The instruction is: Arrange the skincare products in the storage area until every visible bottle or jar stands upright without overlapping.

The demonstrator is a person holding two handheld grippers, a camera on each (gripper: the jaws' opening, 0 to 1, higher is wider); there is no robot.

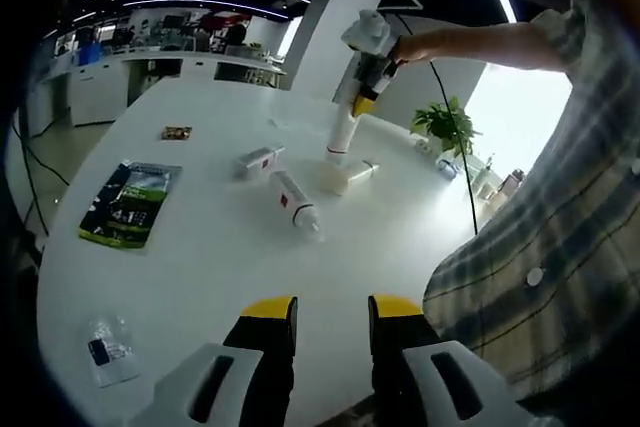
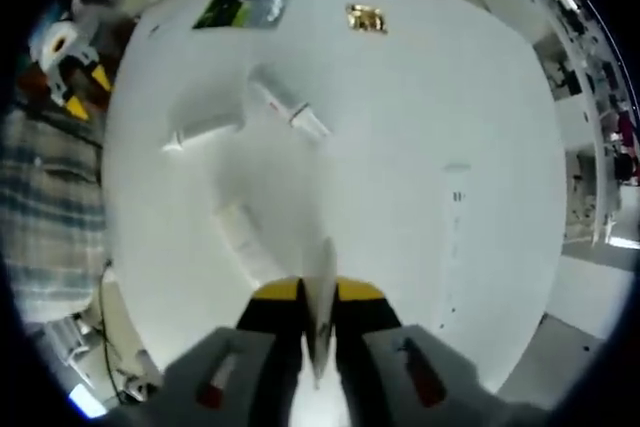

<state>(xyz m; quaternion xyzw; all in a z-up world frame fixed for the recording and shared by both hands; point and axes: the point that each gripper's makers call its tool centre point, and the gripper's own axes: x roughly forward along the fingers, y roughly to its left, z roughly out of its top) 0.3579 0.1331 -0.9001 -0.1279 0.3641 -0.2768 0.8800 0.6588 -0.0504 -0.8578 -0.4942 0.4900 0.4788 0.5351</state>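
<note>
Nearest our left gripper (image 1: 332, 322) lies bare white table (image 1: 200, 257); we keep its jaws narrowly parted on nothing. Farther out rest a white tube with red band (image 1: 294, 200) on its side, a small white box (image 1: 259, 160) beyond it, and a green packet (image 1: 132, 202) to the left. Our right gripper (image 2: 318, 297) pinches a slim white tube (image 2: 320, 312) at its crimped end, hanging cap-down above the table beside a small jar (image 1: 340, 180).

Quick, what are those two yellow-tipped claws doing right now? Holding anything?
Left gripper: jaws open, nothing between them, hovering over the white table.
Right gripper: jaws shut on a white plastic tube, held upright above the table.
</note>
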